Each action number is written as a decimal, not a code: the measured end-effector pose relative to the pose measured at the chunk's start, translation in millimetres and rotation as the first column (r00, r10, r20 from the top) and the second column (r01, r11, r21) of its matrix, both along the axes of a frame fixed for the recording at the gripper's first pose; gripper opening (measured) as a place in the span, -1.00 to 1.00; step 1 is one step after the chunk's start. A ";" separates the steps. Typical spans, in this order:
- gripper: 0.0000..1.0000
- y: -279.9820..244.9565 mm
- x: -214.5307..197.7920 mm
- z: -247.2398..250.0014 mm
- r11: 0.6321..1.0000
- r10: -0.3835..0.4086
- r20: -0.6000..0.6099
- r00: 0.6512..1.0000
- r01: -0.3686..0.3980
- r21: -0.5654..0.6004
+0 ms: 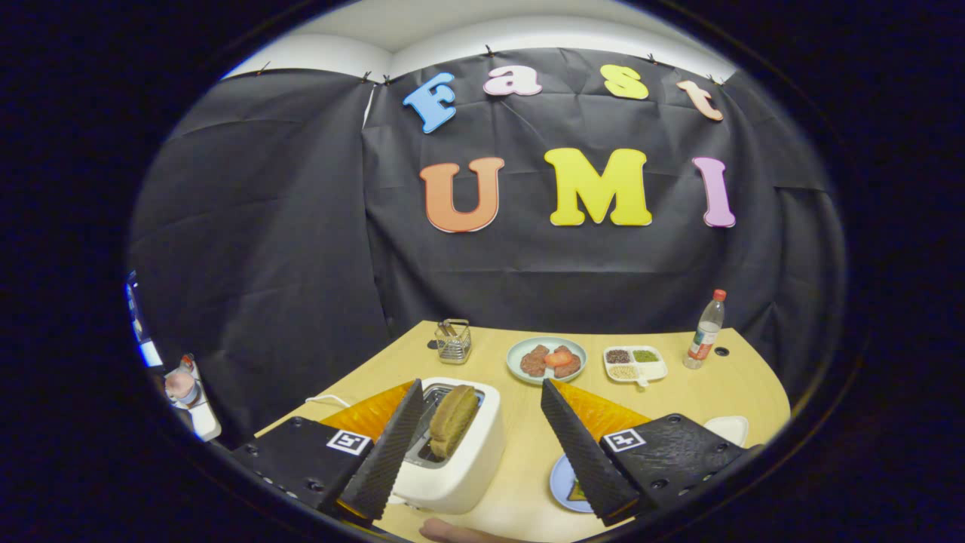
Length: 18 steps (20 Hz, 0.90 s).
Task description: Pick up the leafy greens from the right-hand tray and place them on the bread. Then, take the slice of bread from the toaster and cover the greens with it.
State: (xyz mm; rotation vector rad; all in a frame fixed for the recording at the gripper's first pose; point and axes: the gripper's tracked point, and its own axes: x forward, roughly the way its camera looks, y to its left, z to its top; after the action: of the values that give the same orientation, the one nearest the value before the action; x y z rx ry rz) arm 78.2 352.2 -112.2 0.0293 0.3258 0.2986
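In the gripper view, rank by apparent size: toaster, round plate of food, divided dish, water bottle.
1. toaster, nearest the open tongs, so nearness inflates it
2. round plate
3. divided dish and water bottle: too alike to rank

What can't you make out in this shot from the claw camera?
- Blue plate: mostly hidden behind the right finger of the open claw, contents unclear.
- White tray: mostly behind the claw body; greens not visible.
- Divided dish: contents too small to identify.
- Toaster: its near left side is behind the left finger.

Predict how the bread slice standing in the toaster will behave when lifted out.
The bread slice stands upright, so it probably holds its shape. It looks browned, perhaps crumbly under a hard squeeze. It leans loosely in the toaster slot, so likely lifts freely. The tongs are open around it.
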 end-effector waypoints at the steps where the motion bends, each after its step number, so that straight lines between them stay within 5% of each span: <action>1: 0.92 8.6 1.8 -6.6 1.000 -0.007 -0.013 1.000 0.007 -0.013; 11: 0.87 34.5 46.3 -70.1 0.992 -0.126 -0.158 0.979 0.122 -0.036; 13: 0.73 34.2 51.7 -80.1 0.991 -0.136 -0.184 0.973 0.133 -0.033; 18: 0.00 35.7 54.9 -87.6 0.985 -0.164 -0.179 0.970 0.151 -0.082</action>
State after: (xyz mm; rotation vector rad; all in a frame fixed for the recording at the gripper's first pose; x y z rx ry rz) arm 133.1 388.0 -199.8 0.0158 0.5157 0.1264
